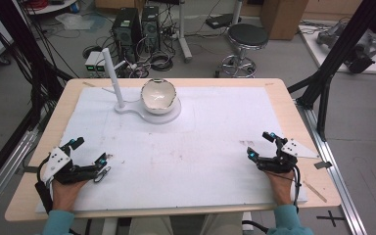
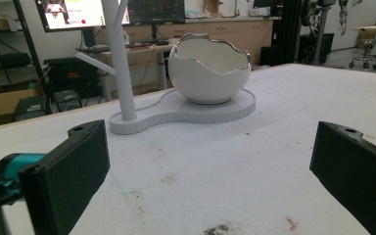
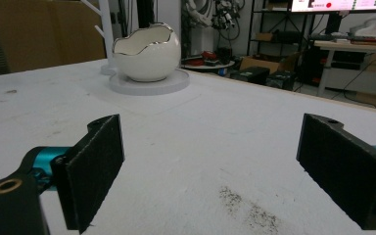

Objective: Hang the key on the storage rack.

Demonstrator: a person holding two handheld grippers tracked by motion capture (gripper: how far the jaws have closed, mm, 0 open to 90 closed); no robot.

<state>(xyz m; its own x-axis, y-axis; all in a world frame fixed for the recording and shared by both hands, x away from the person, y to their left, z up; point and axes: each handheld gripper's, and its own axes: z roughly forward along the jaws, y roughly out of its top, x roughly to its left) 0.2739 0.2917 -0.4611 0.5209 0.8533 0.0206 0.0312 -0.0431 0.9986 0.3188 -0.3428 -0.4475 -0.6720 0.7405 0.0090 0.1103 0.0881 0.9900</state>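
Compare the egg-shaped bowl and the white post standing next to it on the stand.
The bowl is round, wide and hollow, open at the top; the post is thin, tall and solid-looking. The bowl's jagged rim has a metallic edge; the post is plain white, with short side pegs. The bowl sits on the large round end of the white stand, the post on its small end. Both are white and upright.

wooden table (image 1: 46, 128) bears a white mat (image 1: 200, 142), perhaps foam.
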